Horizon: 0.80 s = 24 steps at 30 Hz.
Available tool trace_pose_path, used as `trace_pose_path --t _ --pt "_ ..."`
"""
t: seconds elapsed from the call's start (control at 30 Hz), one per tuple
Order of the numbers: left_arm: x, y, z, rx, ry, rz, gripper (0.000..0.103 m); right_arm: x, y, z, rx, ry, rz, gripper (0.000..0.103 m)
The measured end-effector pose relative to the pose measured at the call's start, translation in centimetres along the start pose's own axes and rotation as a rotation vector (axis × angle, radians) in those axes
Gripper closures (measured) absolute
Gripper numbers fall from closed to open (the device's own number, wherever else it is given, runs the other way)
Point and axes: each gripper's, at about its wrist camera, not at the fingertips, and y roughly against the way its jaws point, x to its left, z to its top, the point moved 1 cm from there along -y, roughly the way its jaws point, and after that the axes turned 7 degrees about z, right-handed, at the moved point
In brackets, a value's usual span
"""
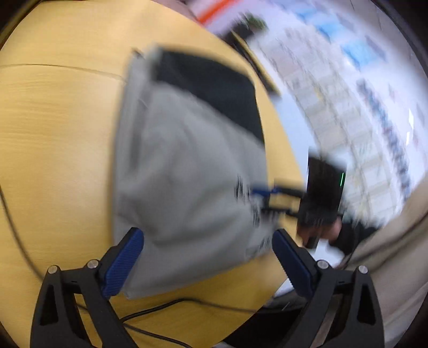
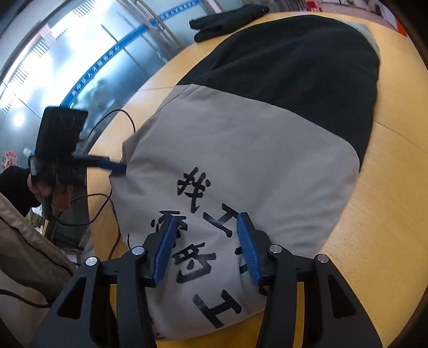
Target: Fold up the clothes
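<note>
Grey-and-black garment (image 2: 240,150) lies folded on the wooden counter (image 2: 379,203), filling the centre of the right wrist view; grey half w/ black printed characters sits low-centre, black half runs to the upper right. In the left wrist view the same garment (image 1: 187,166) is centre frame, motion-blurred, black part toward the top.

Right hand-held gripper (image 2: 206,241): jaws apart, blue pads either side of the printed characters, hovering over or resting on the grey cloth w/o pinching it — contact can't be told. It also shows at right-centre of the left wrist view (image 1: 264,195), at the garment's edge.

Left hand-held gripper (image 1: 208,251): jaws wide apart, bottom of frame, straddling the garment's near grey edge, nothing clamped. From the right wrist view it sits at left-centre (image 2: 117,167), blue tip at the cloth's edge, blurred.

Black glove (image 2: 227,20) lies at the top of the frame, apart from the garment. Black cable (image 2: 112,203) trails over the counter's left edge.
</note>
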Motion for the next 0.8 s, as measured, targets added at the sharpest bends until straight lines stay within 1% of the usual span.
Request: trace_pose_path --t 0.03,0.1,0.17,0.2,0.23,0.27,0.3,0.33,0.37,0.43,0.53,0.63,0.67,0.73,0.8 --pt "0.8 1.2 0.6 -0.05 0.053 -0.013 0.004 0.1 0.8 0.2 -0.002 -0.013 0.014 0.052" --pt "2.2 1.9 1.8 -0.092 0.121 0.019 0.004 0.2 3.2 0.5 -0.04 -0.045 0.045 0.046" --pt "3.3 0.5 2.4 -0.047 0.156 0.008 0.004 -0.8 5.9 0.7 -0.088 -0.099 0.06 0.031" --pt "4.2 -0.1 2.3 -0.013 0.162 0.022 0.004 -1.7 7.2 0.8 -0.108 -0.138 0.068 0.028" --pt "4.6 -1.4 2.1 0.043 0.181 0.029 0.004 -2.9 8.3 0.7 -0.123 -0.183 0.072 0.023" --pt "5.1 -2.7 1.8 0.099 0.199 0.035 0.005 -4.0 9.2 0.6 -0.134 -0.221 0.071 0.021" --pt "5.0 -2.9 1.6 0.093 0.201 -0.004 0.003 -5.1 9.7 0.6 -0.134 -0.242 0.058 0.021" --pt "4.7 -3.3 1.2 0.105 0.205 -0.018 0.003 -6.2 10.0 0.7 -0.127 -0.257 0.043 0.021" --pt "4.4 -3.7 0.8 0.116 0.208 -0.032 0.003 -7.3 10.1 0.8 -0.121 -0.269 0.033 0.02" --pt "4.1 -4.6 -0.4 0.133 0.242 -0.055 0.001 -8.5 9.5 1.6 -0.114 -0.277 0.041 0.02" --pt "3.8 -6.2 -2.3 0.178 0.301 -0.11 0.0 -10.7 7.1 3.0 -0.093 -0.297 0.091 0.019" --pt "4.1 -7.3 -3.5 0.168 0.364 -0.142 0.0 -12.5 4.8 4.7 -0.088 -0.3 0.139 0.019" --pt "4.3 -7.6 -3.8 0.168 0.393 -0.154 0.0 -12.9 4.3 5.4 -0.095 -0.294 0.155 0.017" --pt "4.8 -8.1 -4.5 0.178 0.448 -0.18 0.0 -13.0 3.5 6.5 -0.103 -0.285 0.172 0.016" --pt "5.3 -8.6 -5.0 0.218 0.503 -0.214 0.0 -12.6 2.9 7.4 -0.102 -0.27 0.162 0.015"
